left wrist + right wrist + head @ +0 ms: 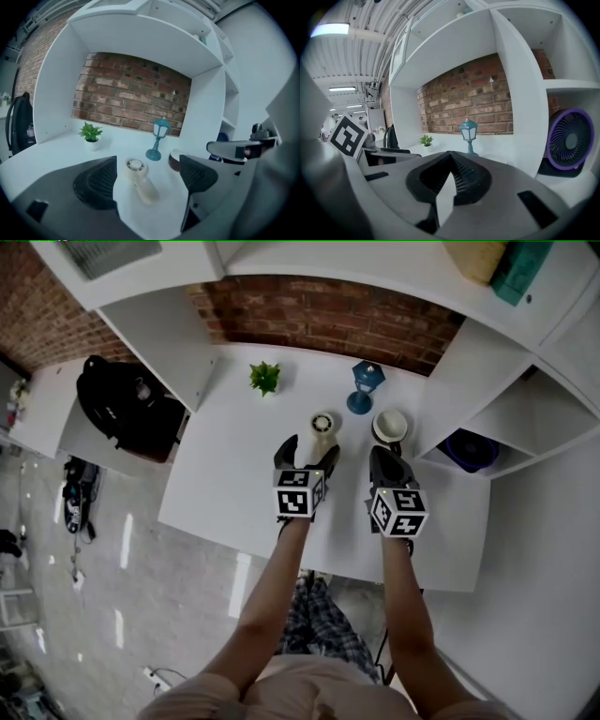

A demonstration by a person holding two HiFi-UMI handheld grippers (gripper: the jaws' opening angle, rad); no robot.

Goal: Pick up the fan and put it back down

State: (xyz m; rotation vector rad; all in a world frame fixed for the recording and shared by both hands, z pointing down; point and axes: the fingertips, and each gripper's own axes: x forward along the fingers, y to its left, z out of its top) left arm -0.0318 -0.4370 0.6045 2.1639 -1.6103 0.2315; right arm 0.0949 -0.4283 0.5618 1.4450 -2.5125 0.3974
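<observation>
Desk [234,474] is boxed in at the back by the brick wall [328,320] and flanked by white shelf uprights left [164,348] and right [464,381]; the front edge and front-left corner are open toward the floor. Bare surface is seen left of the grippers and between them and the potted plant [265,379]. Toward the right the back row is more crowded: blue lantern [365,386], with a round white-topped dish [390,425] just in front of it and just ahead of the right gripper [383,452]. A purple desk fan [568,140] is tucked in the right-hand cubby, and a black backpack [122,404] sits on the side surface beyond the left upright. Left gripper [312,446] is spread wide, jaws on either side of the handheld fan [137,177], no contact seen. Right gripper's jaws are pressed together at the tips, nothing pinched. The handheld fan is cream-white, lying flat on the desk mid-depth, round grilled head toward the wall, stubby handle pointed back toward the person and angled slightly right.
</observation>
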